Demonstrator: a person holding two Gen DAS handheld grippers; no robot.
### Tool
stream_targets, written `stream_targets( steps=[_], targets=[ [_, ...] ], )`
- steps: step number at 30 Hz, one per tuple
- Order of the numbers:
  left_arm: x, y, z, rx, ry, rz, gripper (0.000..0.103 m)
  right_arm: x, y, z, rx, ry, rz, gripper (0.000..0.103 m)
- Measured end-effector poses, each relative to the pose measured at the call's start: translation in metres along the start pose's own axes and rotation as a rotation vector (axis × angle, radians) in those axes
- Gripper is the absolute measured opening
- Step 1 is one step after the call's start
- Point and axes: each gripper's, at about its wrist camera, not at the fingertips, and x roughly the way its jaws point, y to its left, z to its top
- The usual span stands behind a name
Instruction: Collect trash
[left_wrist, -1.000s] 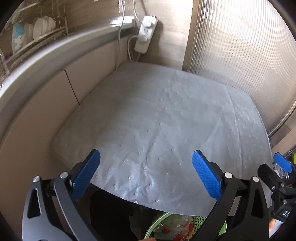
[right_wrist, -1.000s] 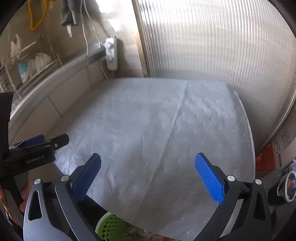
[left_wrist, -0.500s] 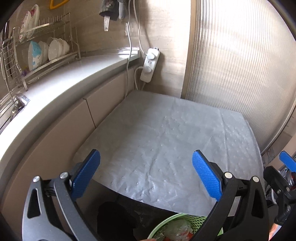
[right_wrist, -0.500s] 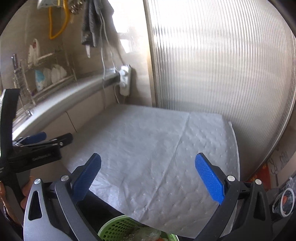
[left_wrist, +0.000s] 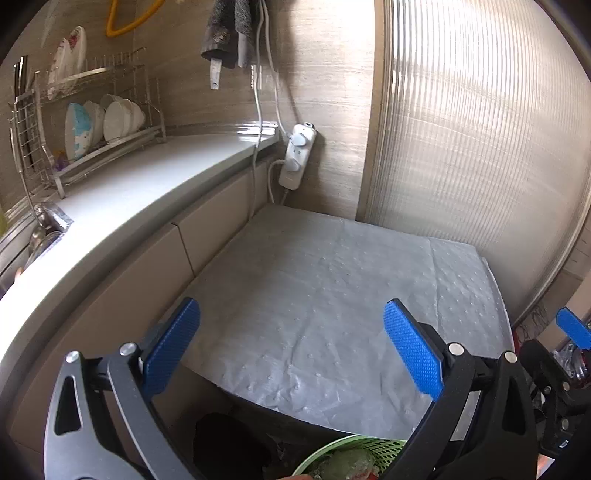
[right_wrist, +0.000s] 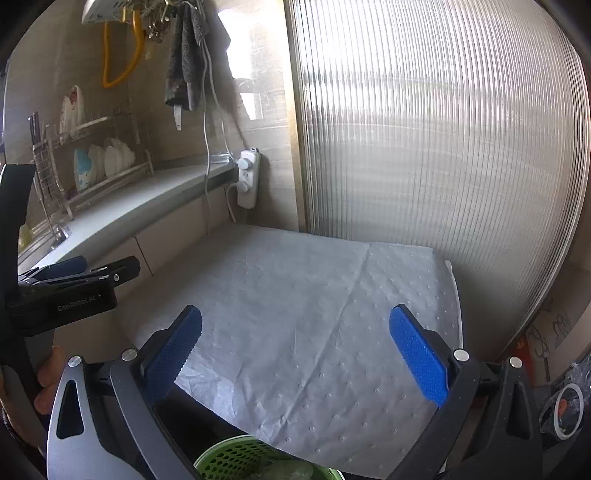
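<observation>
Hanging above the near edge of the table (left_wrist: 332, 295), both grippers stand wide with nothing between their blue pads. The left gripper (left_wrist: 291, 350) and the right gripper (right_wrist: 295, 350) point the same way, toward the far wall and the ribbed panel. The table's grey dimpled sheet (right_wrist: 314, 314) shows no loose trash anywhere in either view. The 1 container, a green perforated basket (right_wrist: 236, 461), sits below and just in front of the table's near edge, under both grippers; in the left view it (left_wrist: 354, 450) lies closer to that gripper's right finger. Inside it are crumpled, pale green and clear wrappings with a touch of red, so collected trash (left_wrist: 347, 467) seems already there. Judging by this, little or nothing remains to pick up here.
</observation>
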Motion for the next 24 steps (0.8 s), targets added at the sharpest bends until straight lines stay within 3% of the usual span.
stream_targets(
  steps=[24],
  targets=[
    [0.009,-0.004,-0.003,0.012,0.025,-0.039,0.095,0.014,-0.009,-0.005,0.015,0.038,-0.108,0.101]
  ],
)
